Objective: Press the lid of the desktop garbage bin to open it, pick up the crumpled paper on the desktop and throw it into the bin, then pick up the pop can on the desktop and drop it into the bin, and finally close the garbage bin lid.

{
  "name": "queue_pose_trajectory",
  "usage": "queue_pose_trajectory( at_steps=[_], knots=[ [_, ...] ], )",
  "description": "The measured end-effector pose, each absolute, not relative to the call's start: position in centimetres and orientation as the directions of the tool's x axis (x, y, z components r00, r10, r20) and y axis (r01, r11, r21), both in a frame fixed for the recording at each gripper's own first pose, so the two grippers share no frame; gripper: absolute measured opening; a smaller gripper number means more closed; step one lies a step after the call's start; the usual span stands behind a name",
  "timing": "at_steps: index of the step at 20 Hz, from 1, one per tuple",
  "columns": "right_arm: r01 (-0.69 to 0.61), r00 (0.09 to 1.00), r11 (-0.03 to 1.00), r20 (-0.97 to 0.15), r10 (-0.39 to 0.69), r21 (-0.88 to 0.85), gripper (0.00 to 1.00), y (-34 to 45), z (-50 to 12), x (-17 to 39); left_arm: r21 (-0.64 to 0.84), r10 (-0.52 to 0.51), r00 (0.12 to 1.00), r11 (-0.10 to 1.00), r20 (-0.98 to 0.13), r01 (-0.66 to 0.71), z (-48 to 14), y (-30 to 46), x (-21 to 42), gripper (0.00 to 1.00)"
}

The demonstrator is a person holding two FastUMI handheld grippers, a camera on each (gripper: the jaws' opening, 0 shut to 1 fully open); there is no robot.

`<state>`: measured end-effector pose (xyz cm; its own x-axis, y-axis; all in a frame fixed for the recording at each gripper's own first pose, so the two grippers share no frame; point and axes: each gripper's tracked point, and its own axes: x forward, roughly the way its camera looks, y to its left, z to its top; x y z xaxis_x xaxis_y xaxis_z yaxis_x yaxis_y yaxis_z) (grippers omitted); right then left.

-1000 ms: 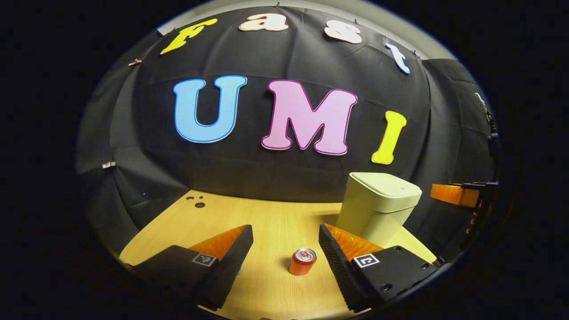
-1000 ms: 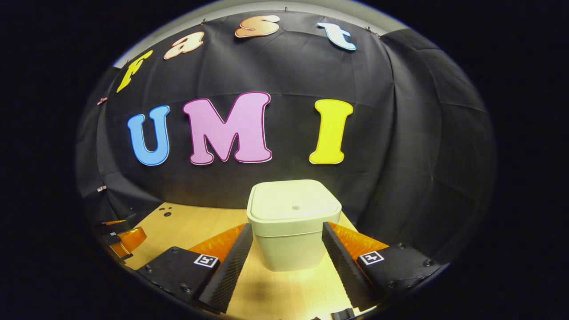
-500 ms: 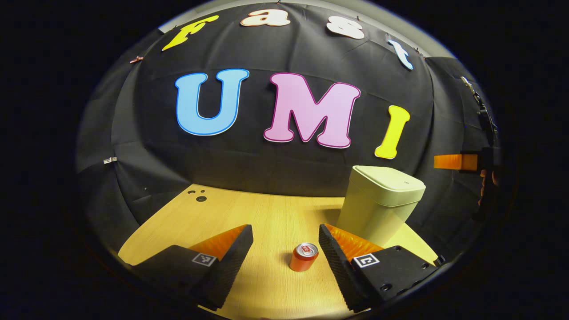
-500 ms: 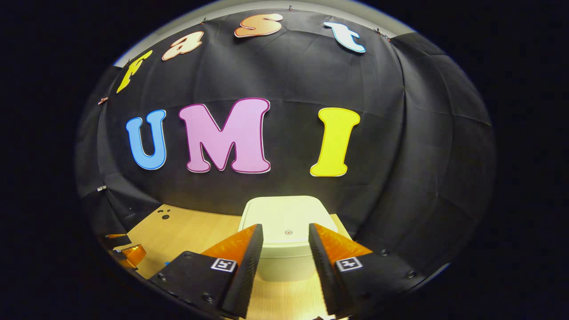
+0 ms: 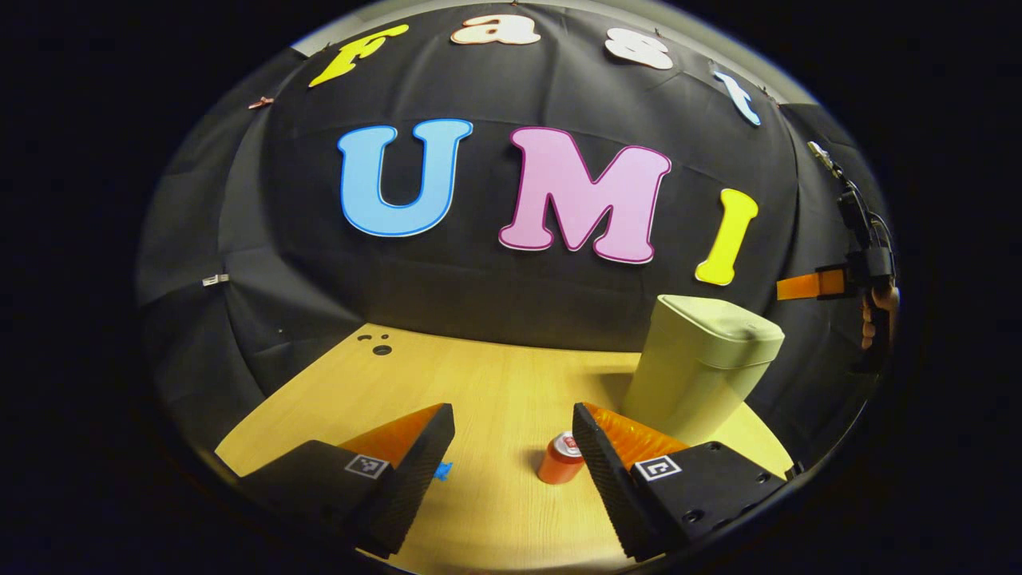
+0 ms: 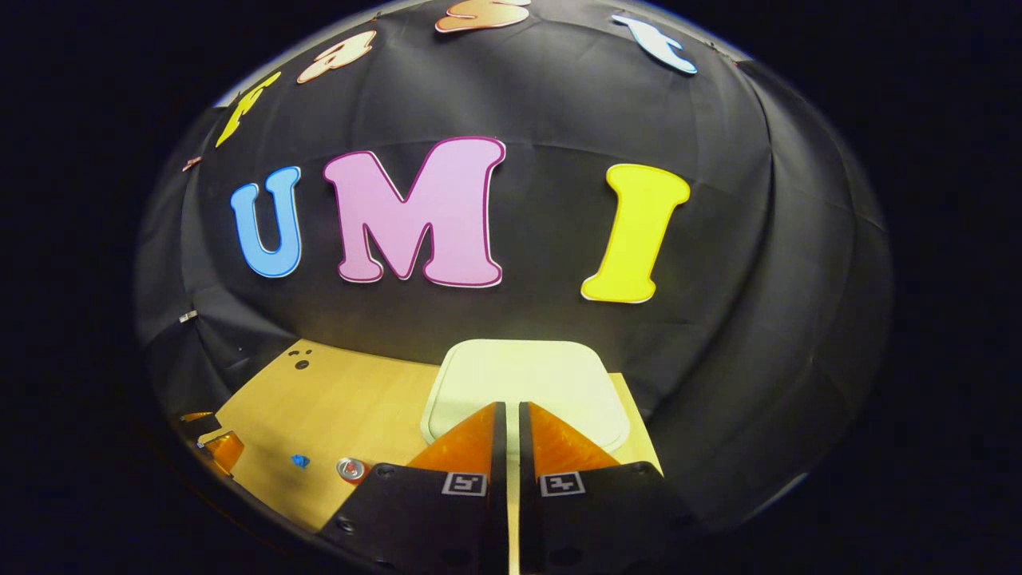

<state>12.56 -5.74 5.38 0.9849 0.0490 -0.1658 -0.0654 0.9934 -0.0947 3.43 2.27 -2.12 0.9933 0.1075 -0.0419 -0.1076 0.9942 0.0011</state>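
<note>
A pale green bin [image 5: 703, 375] with its lid [image 6: 527, 379] down stands at the table's right rear. My right gripper [image 6: 512, 406] is shut with nothing between its fingers, tips over the near half of the lid; whether they touch it I cannot tell. That gripper [image 5: 818, 284] also appears held level, high beside the bin, in the left gripper view. An orange pop can [image 5: 560, 460] stands upright on the wooden table [image 5: 479, 383], just inside the right finger of my open left gripper [image 5: 512, 415]. The can [image 6: 351, 469] sits left of the bin.
A small blue scrap [image 5: 443, 471] lies by my left gripper's left finger, also seen as a blue scrap [image 6: 300, 461] left of the can. Small holes [image 5: 375, 345] mark the table's far left corner. A hand [image 5: 876, 307] holds the right gripper. Black cloth walls the table's back.
My right gripper has shut from wide open and risen over the bin, so the lid now lies under its tips. The left gripper has drifted a little; the can sits nearer its right finger.
</note>
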Motion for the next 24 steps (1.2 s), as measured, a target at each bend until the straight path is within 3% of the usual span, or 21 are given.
queue_pose_trajectory(
  at_steps=[5, 9, 24],
  knots=[
    [-0.064, 0.979, 0.993, -0.2, 0.042, -0.1, 0.06, -6.5, 5.4, 15.2, -0.025, 0.154, 0.987, 0.988, -0.054, -0.155, -2.7, 3.9, 3.1, 0.96],
    [-0.128, 0.959, 0.988, -0.266, 0.1, -0.091, 0.06, -5.9, 3.6, 16.5, -0.037, 0.173, 0.983, 0.984, -0.061, -0.175, -3.0, 4.6, 3.0, 0.96],
    [-0.073, 0.949, 0.993, -0.312, 0.042, -0.089, 0.07, -7.5, 0.5, 18.2, 0.002, 0.181, 0.981, 0.983, -0.065, -0.181, -3.2, 4.5, 3.5, 0.96]
  ],
)
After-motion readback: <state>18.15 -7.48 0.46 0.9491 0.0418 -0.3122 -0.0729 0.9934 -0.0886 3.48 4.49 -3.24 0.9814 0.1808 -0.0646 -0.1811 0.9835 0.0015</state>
